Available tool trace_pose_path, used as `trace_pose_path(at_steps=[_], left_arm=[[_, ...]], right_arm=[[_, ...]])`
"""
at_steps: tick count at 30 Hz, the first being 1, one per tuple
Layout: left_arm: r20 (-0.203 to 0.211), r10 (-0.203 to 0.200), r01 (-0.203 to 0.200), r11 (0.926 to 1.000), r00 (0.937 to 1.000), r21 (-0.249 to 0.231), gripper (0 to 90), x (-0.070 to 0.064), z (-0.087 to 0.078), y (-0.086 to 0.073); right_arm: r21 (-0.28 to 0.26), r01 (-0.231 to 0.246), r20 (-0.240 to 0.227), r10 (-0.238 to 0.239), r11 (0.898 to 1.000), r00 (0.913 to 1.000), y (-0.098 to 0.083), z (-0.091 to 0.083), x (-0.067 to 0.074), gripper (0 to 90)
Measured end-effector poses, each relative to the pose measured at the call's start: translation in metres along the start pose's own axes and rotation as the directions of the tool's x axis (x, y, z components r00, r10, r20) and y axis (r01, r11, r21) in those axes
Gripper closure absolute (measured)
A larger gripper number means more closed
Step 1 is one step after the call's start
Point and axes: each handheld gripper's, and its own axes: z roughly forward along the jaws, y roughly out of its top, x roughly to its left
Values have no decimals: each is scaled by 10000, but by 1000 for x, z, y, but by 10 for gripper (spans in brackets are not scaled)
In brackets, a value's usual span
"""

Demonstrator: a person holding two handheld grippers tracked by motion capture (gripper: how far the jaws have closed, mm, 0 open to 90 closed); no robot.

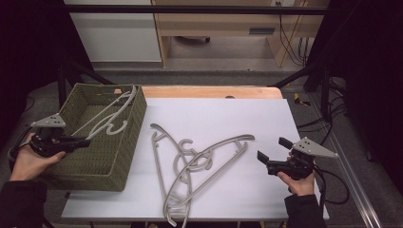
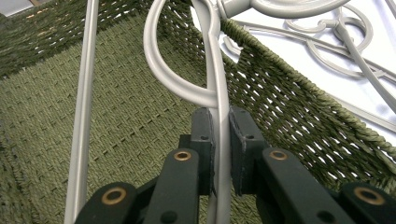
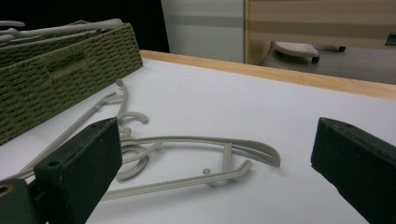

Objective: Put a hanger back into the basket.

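A grey plastic hanger (image 1: pixel 107 116) leans in the green woven basket (image 1: pixel 127 138) at the table's left, its top sticking out over the far rim. My left gripper (image 1: pixel 87 141) reaches over the basket's near-left rim. In the left gripper view it (image 2: pixel 222 135) is shut on one thin arm of that hanger (image 2: pixel 177 79). Two more grey hangers (image 1: pixel 158 159) (image 1: pixel 218 147) lie crossed on the white tabletop (image 1: pixel 214 109). My right gripper (image 1: pixel 274 149) hovers open to their right, nothing between its jaws. The nearer hanger (image 3: pixel 201 138) lies ahead of it (image 3: pixel 217 154).
The basket (image 3: pixel 70 70) stands on the table's left part, hanging over its left edge. A wooden strip (image 1: pixel 209 91) runs along the far edge. Black frame bars and cables stand beyond the table at right.
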Motion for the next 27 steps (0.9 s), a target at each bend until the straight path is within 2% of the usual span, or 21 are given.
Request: trace_pose_path(at_steps=[4, 11, 18, 20, 23, 27], left_arm=[[120, -117, 118, 9999, 9999, -78, 811, 4, 1, -5], [176, -118, 112, 9994, 9998, 333, 810, 5, 12, -11], [40, -198, 195, 9977, 9998, 655, 811, 5, 28, -18], [-120, -225, 235, 9955, 9997, 923, 810, 4, 31, -19], [-384, -273, 313, 9937, 9989, 1080, 806, 4, 34, -18], [-652, -590, 692, 9836, 9961, 1664, 788, 5, 39, -20]], right_arm=[[9, 6, 6, -6, 10000, 10000, 0, 0, 0, 23], [-4, 3, 17, -3, 10000, 10000, 0, 0, 0, 23], [10, -6, -33, 6, 10000, 10000, 0, 1, 0, 23], [19, 10, -13, -10, 10000, 10000, 0, 1, 0, 23], [36, 30, -15, -30, 10000, 10000, 0, 1, 0, 23], [8, 14, -10, -14, 10000, 10000, 0, 0, 0, 23]])
